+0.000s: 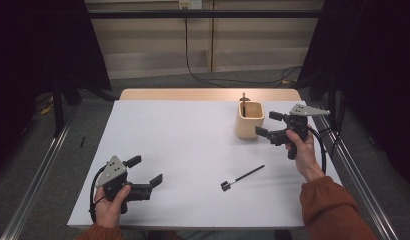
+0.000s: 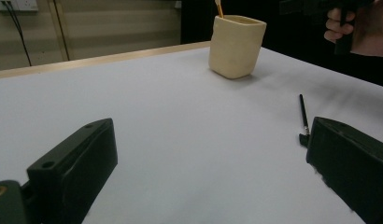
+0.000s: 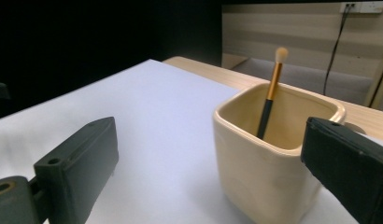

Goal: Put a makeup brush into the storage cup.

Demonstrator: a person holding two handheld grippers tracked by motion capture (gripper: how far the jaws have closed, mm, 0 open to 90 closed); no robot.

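- High view: the white table (image 1: pixel 193 145) takes up the middle of the scene, with a strip of pale wood along its far edge and grey floor around it.
- A person's forearms in rust-orange sleeves (image 1: pixel 333 210) come in from the bottom, each hand gripping a black two-jaw tool.
- The right gripper (image 1: pixel 265 125) is held at the far right of the table, just beside the cup; its jaws are spread wide and have hold of nothing. In the right gripper view the cup stands close ahead, its right side partly behind the right-hand jaw; I cannot tell whether they touch.
- The left gripper (image 1: pixel 145 171) rests near the front left corner, well apart from the cup; its jaws also stand wide apart and empty.
- The cream square cup (image 1: pixel 250 120) stands upright at the far right of the table, close to the wooden strip.
- A black brush (image 1: pixel 241 178) lies flat on the table, front right of centre, angled toward the cup, its head at the near end. In the left gripper view it lies just beside the right-hand jaw.
- A second makeup brush (image 3: pixel 270 98) leans inside the cup, black handle down, gold ferrule and pale tip above the rim.
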